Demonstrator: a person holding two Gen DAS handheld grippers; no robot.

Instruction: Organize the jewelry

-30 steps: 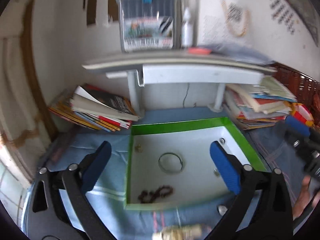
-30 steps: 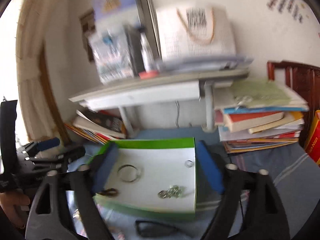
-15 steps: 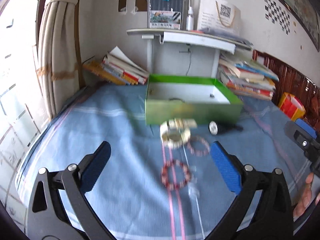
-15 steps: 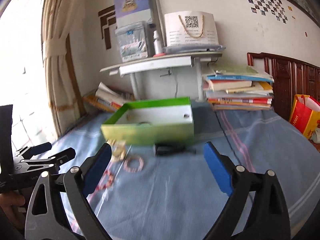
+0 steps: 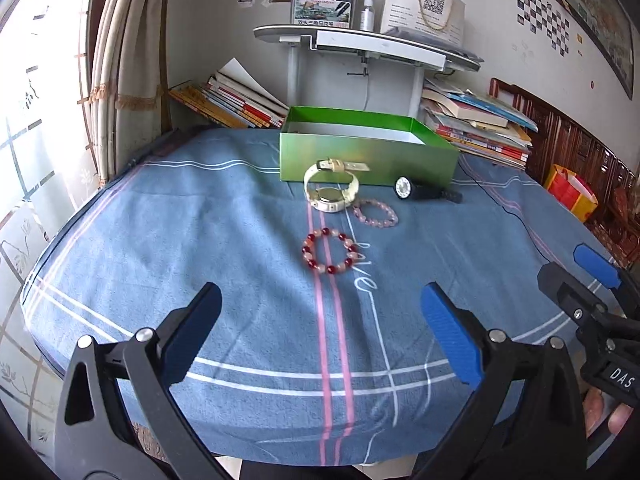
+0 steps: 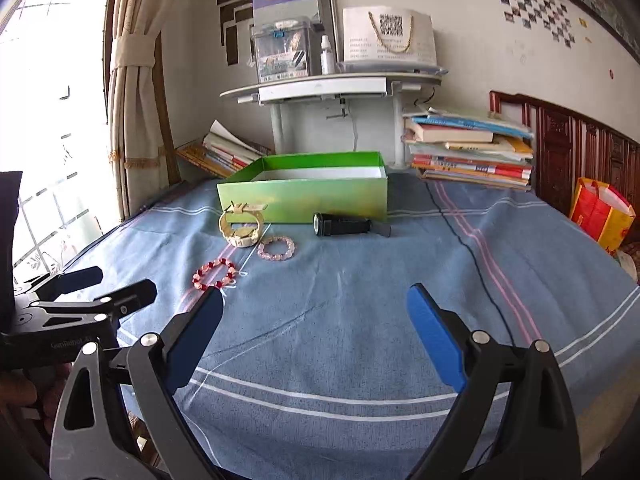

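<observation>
A green box [image 5: 368,152] [image 6: 304,196] with a white inside stands at the far side of the blue cloth. In front of it lie a cream watch [image 5: 330,190] [image 6: 241,230], a black watch [image 5: 424,192] [image 6: 344,225], a pale pink bead bracelet [image 5: 375,213] [image 6: 277,248] and a red and pink bead bracelet [image 5: 329,250] [image 6: 215,273]. My left gripper [image 5: 320,320] is open and empty, well short of the red bracelet. My right gripper [image 6: 316,332] is open and empty, near the table's front edge. The box's contents are hidden.
Book stacks [image 5: 240,100] [image 6: 468,148] sit at the back left and back right. A small white shelf [image 6: 332,84] with boxes and a bottle stands behind the green box. A black cable [image 6: 464,240] runs across the cloth. A curtain [image 5: 128,64] hangs at left.
Both grippers have pulled back and down from above the box to the near edge of the table. The box's inside has gone out of sight; the watches and bracelets have come into view.
</observation>
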